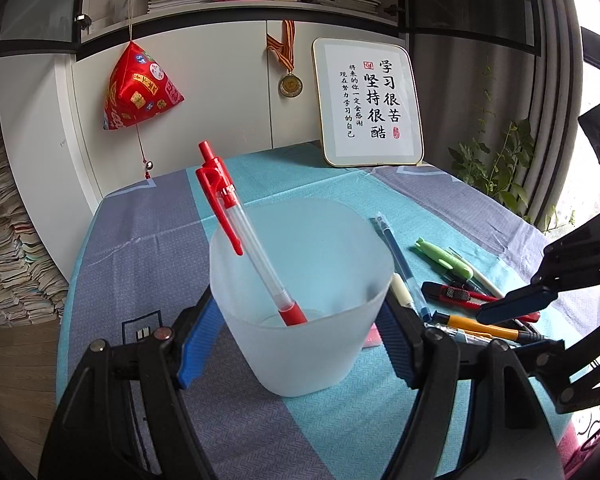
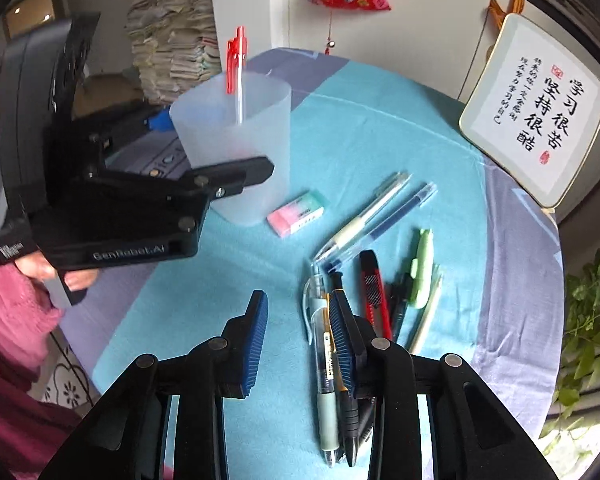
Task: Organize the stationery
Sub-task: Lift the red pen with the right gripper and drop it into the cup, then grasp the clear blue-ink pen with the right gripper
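**Q:** Stationery on the table: in the left wrist view, how much of it is sorted?

**A:** One piece. A red pen (image 1: pixel 244 236) stands tip-down in the frosted cup (image 1: pixel 300 300), leaning toward 11 o'clock, its clip above the rim. The left gripper (image 1: pixel 296 340) pinches the cup, one blue pad pressed on each side wall. At 3 o'clock from the cup, loose items lie on the teal tablecloth (image 1: pixel 320 176): a blue refill pen (image 1: pixel 400 264), a green marker (image 1: pixel 444 258), a red utility knife (image 1: pixel 460 294) and a yellow pen (image 1: pixel 484 328). The right gripper's finger (image 1: pixel 516 304) hangs above them.

**Q:** And the right wrist view?

**A:** The cup (image 2: pixel 240 148) sits at 11 o'clock from the pile, the red pen (image 2: pixel 236 68) its only content, the left gripper (image 2: pixel 236 176) clasping it. A pink-and-green eraser (image 2: pixel 296 216) lies just beside the cup's base. The right gripper (image 2: pixel 300 344) is spread, nothing between its pads; bare cloth shows in the gap. Its right pad lies over the lower pens, though contact cannot be told. Under and beside it lie a clear pen with a sage grip (image 2: pixel 324 380) and a black pen (image 2: pixel 348 420); further out, at 12 to 1 o'clock, a cream-grip gel pen (image 2: pixel 360 224), the refill pen (image 2: pixel 388 228), the knife (image 2: pixel 374 288) and the green marker (image 2: pixel 420 272).

**Q:** Progress, then?

**A:** Early, by judgement: one pen stowed, roughly nine items remaining outside the cup.
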